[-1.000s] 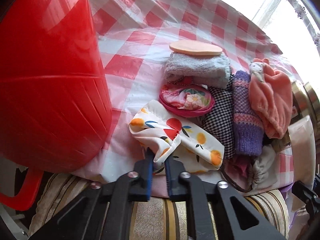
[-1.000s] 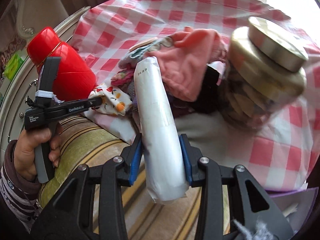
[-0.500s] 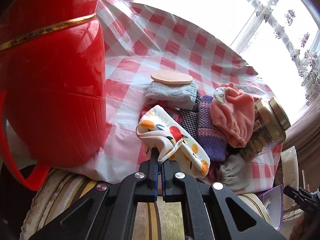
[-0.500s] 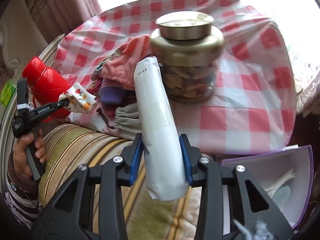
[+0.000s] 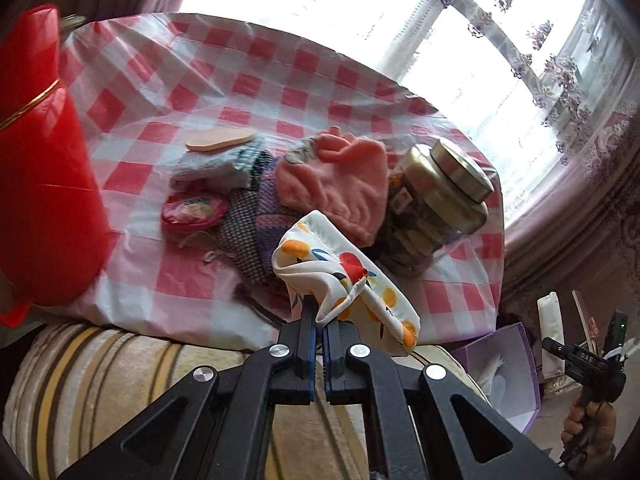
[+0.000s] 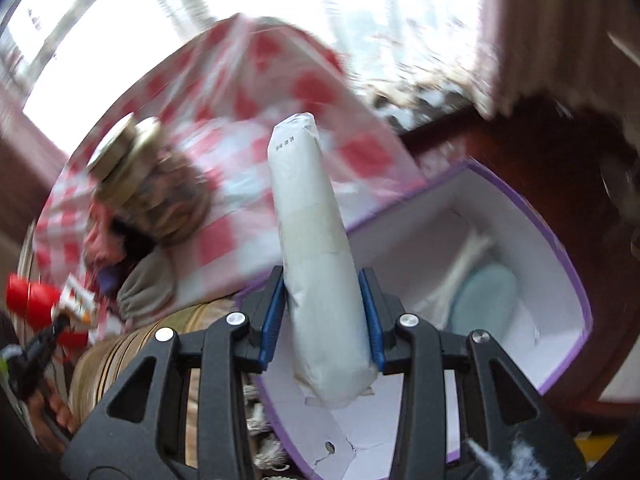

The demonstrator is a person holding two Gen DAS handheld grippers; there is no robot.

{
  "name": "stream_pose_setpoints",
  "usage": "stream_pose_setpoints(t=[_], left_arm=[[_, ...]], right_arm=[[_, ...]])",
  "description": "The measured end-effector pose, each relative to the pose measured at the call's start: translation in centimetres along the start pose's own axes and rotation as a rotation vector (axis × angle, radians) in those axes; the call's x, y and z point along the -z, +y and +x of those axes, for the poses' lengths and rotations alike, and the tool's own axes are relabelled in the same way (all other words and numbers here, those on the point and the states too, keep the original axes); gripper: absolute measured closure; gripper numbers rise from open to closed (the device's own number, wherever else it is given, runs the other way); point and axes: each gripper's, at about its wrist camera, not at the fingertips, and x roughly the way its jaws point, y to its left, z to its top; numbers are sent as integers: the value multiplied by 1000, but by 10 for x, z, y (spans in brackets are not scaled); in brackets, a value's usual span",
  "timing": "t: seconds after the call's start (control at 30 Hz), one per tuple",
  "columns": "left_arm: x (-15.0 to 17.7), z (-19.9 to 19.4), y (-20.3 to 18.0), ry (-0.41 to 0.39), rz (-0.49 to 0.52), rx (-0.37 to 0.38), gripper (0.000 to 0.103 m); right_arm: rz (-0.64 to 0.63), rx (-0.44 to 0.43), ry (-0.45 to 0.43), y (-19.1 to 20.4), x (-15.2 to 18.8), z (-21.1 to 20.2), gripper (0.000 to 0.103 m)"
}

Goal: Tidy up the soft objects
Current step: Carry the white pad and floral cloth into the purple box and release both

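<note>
My left gripper (image 5: pixel 318 316) is shut on a white cloth printed with fruit (image 5: pixel 344 276) and holds it lifted off the checked table's front edge. Behind it lies a pile of soft things: a pink fleece piece (image 5: pixel 340 180), a purple knit (image 5: pixel 272 208), a grey towel (image 5: pixel 216 168) and a pink pouch (image 5: pixel 192 208). My right gripper (image 6: pixel 324 308) is shut on a long white wrapped pack (image 6: pixel 316 248) and holds it over the open purple box (image 6: pixel 560 256). The box holds a light blue soft item (image 6: pixel 484 300) and white sticks.
A big red jug (image 5: pixel 40 168) stands at the table's left. A glass jar with a gold lid (image 5: pixel 436 204) stands right of the pile. A tan oval disc (image 5: pixel 220 140) lies on the towel. A striped cushion (image 5: pixel 120 368) runs under the table edge. The purple box (image 5: pixel 504 364) sits low to the right.
My left gripper lifted the fruit cloth up and to the right, off the pile. My right gripper swung right with the white pack, from facing the jar to over the purple box.
</note>
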Motion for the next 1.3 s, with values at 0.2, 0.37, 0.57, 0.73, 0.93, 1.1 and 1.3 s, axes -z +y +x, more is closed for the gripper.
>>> stream_pose_setpoints(t=[0.2, 0.37, 0.57, 0.73, 0.93, 1.1, 1.3], left_arm=[[9, 14, -26, 55, 53, 17, 101], [9, 22, -33, 78, 72, 5, 101], [11, 30, -48, 104, 109, -6, 101], [14, 31, -74, 112, 178, 0, 101], [25, 42, -139, 170, 336, 122, 101], [43, 73, -203, 296, 460, 216, 101], [81, 129, -261, 499, 576, 242, 101]], right_arm=[[334, 23, 33, -77, 19, 20, 62], [514, 18, 41, -106, 18, 49, 62], [645, -9, 37, -121, 10, 105, 37], [585, -18, 55, -114, 8, 127, 37], [462, 54, 22, -123, 5, 89, 35], [371, 141, -68, -138, 6, 35, 27], [340, 242, -136, -170, 15, -12, 26]])
